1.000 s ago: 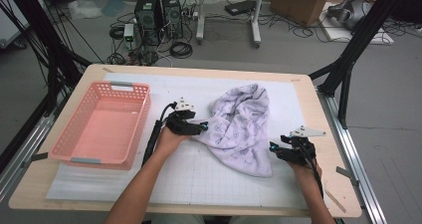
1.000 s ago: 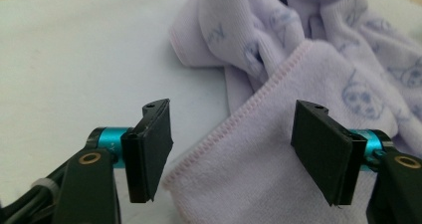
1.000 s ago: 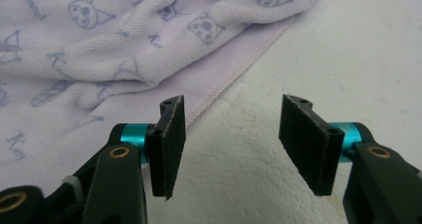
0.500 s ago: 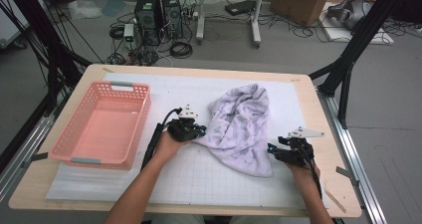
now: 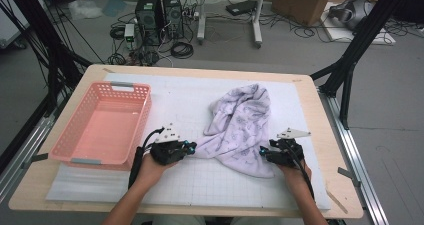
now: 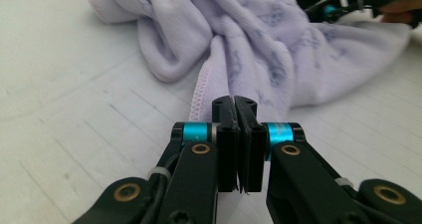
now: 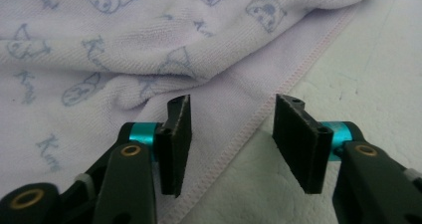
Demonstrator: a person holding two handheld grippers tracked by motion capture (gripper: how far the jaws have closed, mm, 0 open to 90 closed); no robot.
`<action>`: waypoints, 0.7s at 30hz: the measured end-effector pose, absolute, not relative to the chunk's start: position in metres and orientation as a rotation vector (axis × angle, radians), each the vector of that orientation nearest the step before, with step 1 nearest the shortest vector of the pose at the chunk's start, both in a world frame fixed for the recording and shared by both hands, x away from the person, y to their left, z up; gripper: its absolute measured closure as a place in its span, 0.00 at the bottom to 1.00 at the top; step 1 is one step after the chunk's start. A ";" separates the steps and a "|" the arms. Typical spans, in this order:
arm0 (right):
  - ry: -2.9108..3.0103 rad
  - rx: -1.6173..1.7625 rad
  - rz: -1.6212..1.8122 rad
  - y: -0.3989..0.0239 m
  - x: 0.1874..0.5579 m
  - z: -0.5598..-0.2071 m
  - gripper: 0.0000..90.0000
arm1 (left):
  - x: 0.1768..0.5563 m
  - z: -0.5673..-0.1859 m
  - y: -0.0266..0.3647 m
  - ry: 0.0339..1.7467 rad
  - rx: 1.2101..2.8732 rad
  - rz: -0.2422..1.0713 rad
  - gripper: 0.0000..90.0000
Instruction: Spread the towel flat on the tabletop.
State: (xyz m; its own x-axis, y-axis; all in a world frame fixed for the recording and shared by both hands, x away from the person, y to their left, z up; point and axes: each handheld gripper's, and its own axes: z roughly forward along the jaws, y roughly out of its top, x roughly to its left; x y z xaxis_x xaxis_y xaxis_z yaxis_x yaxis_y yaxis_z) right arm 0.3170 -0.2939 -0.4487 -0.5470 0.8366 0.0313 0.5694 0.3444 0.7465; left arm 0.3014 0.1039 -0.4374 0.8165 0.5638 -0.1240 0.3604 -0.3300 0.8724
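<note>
**Left jaws pinched on a towel edge, right jaws parted over the opposite hem**

A lilac printed towel lies crumpled on the white gridded mat that covers the wooden table. In the high view, the left gripper sits at the towel's near left corner, and the right gripper sits at its near right corner; the cloth spans the space between the two and rises in a heap beyond them.

In the left gripper view, the left gripper has its two black jaws pressed flat together, clenched on a thin stitched edge of the towel that runs out from between the tips and up into the bunched folds just ahead. The right gripper appears farther off at the upper right of that view, resting against the cloth.

In the right gripper view, the right gripper has its jaws parted, having just been closing. The pink-stitched hem of the towel passes diagonally through the gap between the pads, touching neither pad face as far as can be seen. The printed cloth lies ahead of and to the left of the jaws; bare mat lies to their right.

A pink plastic basket stands on the mat, well to the outer side of the left gripper.
</note>
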 end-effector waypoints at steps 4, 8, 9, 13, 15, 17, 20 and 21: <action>2.312 1.235 1.055 -0.298 0.315 -0.445 0.95 | 0.287 -0.438 0.113 0.685 1.950 0.235 0.97; 2.330 1.234 1.009 -0.307 0.307 -0.442 0.97 | 0.274 -0.437 0.118 0.671 1.948 0.225 0.97; 2.332 1.240 0.995 -0.310 0.304 -0.441 0.97 | 0.271 -0.437 0.120 0.671 1.946 0.221 0.97; 2.349 1.219 0.919 -0.321 0.287 -0.435 0.97 | 0.258 -0.440 0.122 0.649 1.967 0.195 0.97; 2.365 1.209 0.862 -0.327 0.276 -0.433 0.98 | 0.254 -0.440 0.123 0.641 1.965 0.183 0.97; 2.369 1.195 0.790 -0.334 0.263 -0.432 0.98 | 0.253 -0.440 0.125 0.650 1.947 0.192 0.94; 2.366 1.165 0.694 -0.343 0.245 -0.428 0.98 | 0.261 -0.436 0.126 0.696 1.906 0.207 0.71; 2.358 1.166 0.693 -0.347 0.242 -0.427 0.97 | 0.265 -0.435 0.125 0.713 1.896 0.209 0.64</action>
State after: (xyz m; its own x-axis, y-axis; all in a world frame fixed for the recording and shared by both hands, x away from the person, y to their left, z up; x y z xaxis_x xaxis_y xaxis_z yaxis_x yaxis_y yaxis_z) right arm 0.2419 -0.3466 -0.4265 -0.5614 0.8146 -0.1458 0.6062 0.5248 0.5975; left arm 0.2646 0.1251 -0.4350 0.8070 0.5641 -0.1747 0.3810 -0.2713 0.8839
